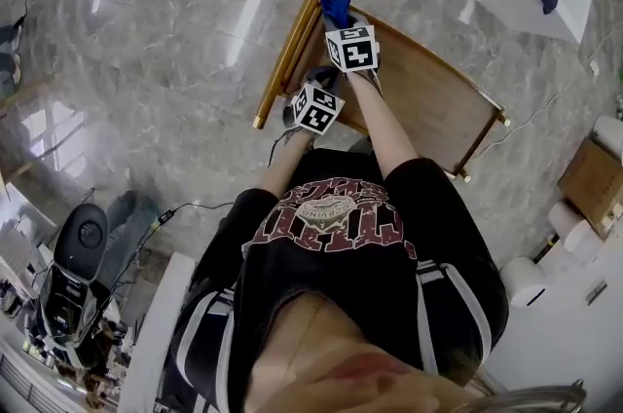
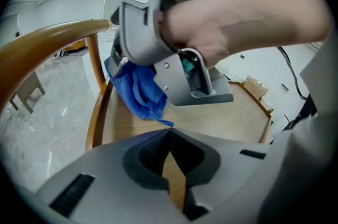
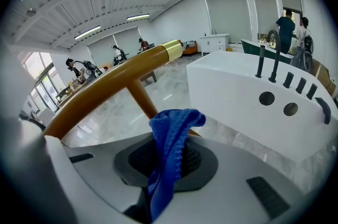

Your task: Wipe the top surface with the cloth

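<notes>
Cloth (image 1: 336, 9): blue, pinched in right gripper (image 3: 168, 165), hung over wooden top (image 2: 222, 122) beside rail (image 3: 111, 77). Left gripper (image 2: 169, 136) pressed together, empty. Risk: loose fold might snag rail and slip free.

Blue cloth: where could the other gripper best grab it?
Probably the loose folds of the blue cloth hanging from the right gripper, coming in low over the chair seat: they dangle free there, while the upper part is pinched between that gripper's jaws.
</notes>
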`<state>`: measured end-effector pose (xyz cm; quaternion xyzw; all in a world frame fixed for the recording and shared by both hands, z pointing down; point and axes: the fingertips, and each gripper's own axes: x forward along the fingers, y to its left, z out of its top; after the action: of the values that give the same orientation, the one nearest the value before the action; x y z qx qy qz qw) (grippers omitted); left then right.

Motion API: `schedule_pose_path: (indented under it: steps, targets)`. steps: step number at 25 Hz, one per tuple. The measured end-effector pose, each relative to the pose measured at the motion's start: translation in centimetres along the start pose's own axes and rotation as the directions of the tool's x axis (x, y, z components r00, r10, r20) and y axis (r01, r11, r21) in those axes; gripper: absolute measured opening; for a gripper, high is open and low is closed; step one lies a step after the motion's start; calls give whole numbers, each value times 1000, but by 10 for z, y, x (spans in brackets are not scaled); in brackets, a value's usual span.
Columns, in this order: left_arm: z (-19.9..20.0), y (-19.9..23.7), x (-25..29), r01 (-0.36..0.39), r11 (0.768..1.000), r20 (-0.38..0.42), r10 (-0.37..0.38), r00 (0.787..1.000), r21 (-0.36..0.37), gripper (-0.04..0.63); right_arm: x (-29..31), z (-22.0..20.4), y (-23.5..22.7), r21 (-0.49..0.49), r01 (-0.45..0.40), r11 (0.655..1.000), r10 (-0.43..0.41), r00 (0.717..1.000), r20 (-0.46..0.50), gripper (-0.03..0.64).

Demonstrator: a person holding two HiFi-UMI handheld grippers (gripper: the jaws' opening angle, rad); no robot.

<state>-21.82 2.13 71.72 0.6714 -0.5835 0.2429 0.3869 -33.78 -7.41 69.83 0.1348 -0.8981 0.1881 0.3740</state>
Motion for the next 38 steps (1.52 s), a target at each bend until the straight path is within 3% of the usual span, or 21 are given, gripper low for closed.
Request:
schedule_pose_path:
  steps: [5, 9, 16, 24, 29, 34, 38]
  targets:
    - [-7, -8, 8, 27, 999, -23, -27, 999, 18, 46, 13, -14, -4, -34, 25, 999, -26, 999, -48, 58]
    - [-11, -22, 16, 62, 994, -58, -57, 997, 87, 46, 16, -14, -7, -76, 38, 996, -41, 999, -29, 58]
    - [-15, -35, 26, 66, 990, -90, -55, 994, 123, 46, 15, -16, -9, -75, 12, 997, -13, 1000, -18, 58]
    - [-16, -35, 30, 37, 993, -119, -23, 993, 115, 46, 10, -21, -14, -68, -5, 998, 4, 1000, -19, 58]
    - [-15, -32, 30, 29, 999, -121, -25, 992, 33, 46, 4, -25, -21, -71, 11, 997, -11, 1000, -6, 58]
    - [-16, -34, 30, 27, 997, -133, -18, 991, 67, 46, -2, -30, -26, -61, 15, 998, -16, 1000, -9, 58]
    - [-16, -33, 31, 18, 999, -132, -11, 991, 51, 46, -5, -33, -32, -56, 24, 998, -25, 1000, -9, 58]
